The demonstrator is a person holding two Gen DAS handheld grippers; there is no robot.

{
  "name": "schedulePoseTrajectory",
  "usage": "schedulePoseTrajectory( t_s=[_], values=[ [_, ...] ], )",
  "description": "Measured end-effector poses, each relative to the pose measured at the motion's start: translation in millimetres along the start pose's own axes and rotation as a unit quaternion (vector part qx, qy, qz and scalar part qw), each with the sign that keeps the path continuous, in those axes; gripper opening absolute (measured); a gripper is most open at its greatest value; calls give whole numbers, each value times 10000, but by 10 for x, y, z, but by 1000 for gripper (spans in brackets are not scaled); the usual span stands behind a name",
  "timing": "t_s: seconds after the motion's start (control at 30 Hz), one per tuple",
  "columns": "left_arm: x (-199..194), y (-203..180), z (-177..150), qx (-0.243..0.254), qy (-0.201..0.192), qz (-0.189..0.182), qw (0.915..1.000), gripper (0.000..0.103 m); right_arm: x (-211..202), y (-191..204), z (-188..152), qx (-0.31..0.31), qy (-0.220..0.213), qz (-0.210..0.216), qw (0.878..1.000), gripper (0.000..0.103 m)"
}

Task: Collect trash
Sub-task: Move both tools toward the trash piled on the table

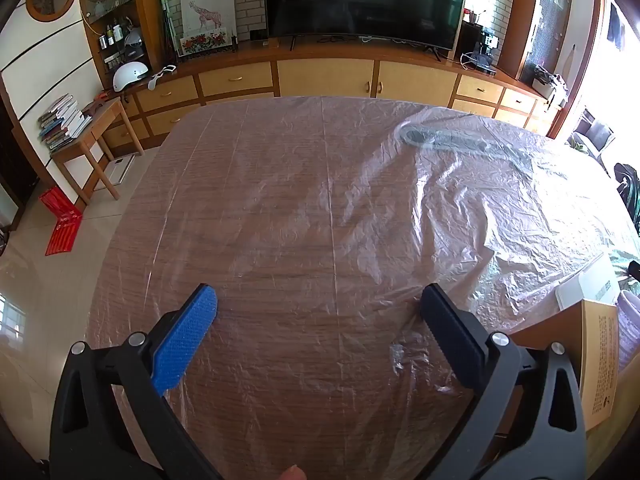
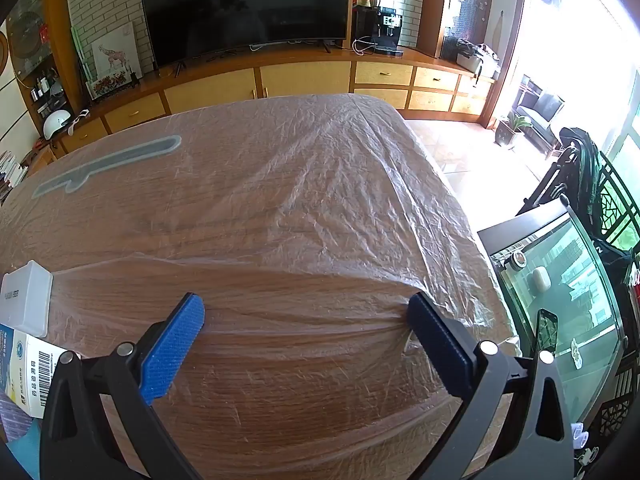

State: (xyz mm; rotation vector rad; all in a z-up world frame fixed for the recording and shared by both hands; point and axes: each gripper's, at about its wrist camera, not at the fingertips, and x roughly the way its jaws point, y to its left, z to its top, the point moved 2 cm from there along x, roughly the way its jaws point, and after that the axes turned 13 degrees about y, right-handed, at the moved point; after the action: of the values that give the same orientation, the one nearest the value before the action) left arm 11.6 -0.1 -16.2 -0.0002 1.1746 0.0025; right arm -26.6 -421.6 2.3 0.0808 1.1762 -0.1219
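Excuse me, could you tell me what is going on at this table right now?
A person holds a two-finger gripper in each hand over a wooden table covered with a thin, crumpled plastic sheet. The left gripper and right gripper both have their jaws wide open with only the sheet between them; nothing is gripped. A long grey object lies under the plastic, and a white box sits near the edge.
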Motion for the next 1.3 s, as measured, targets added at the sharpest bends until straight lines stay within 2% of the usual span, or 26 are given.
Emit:
schedulePoseTrajectory(
  t_s=[0.53,0.67,0.73,0.83,0.97,1.07,1.17,1.3],
  values=[
    [-1,-2,0,-1,0,-3,10000,102,9,8,15,22,9,-25,10000,99],
    [3,-7,-3,43,15,-13,10000,102,13,-43,61,152,241,-62,9996,99],
    [-14,4,3,58,98,-14,9999,102,-25,-113,93,277,225,-1,9994,99],
    [-173,52,120,-39,-176,5,9998,102,-312,-170,124,381,-117,52,9992,99],
    [-619,106,175,30,-618,-194,9979,102,-793,-224,71,450,-492,219,9975,99],
    [-944,83,155,283,-886,-375,9950,102,-1184,-211,-5,421,-763,541,9947,99],
    [-1246,-27,71,636,-1157,-391,9905,102,-1519,-152,-163,342,-963,748,9920,99],
    [-1520,-224,-132,1014,-1327,-571,9843,102,-1821,75,-381,243,-1020,933,9901,99]
  ],
)
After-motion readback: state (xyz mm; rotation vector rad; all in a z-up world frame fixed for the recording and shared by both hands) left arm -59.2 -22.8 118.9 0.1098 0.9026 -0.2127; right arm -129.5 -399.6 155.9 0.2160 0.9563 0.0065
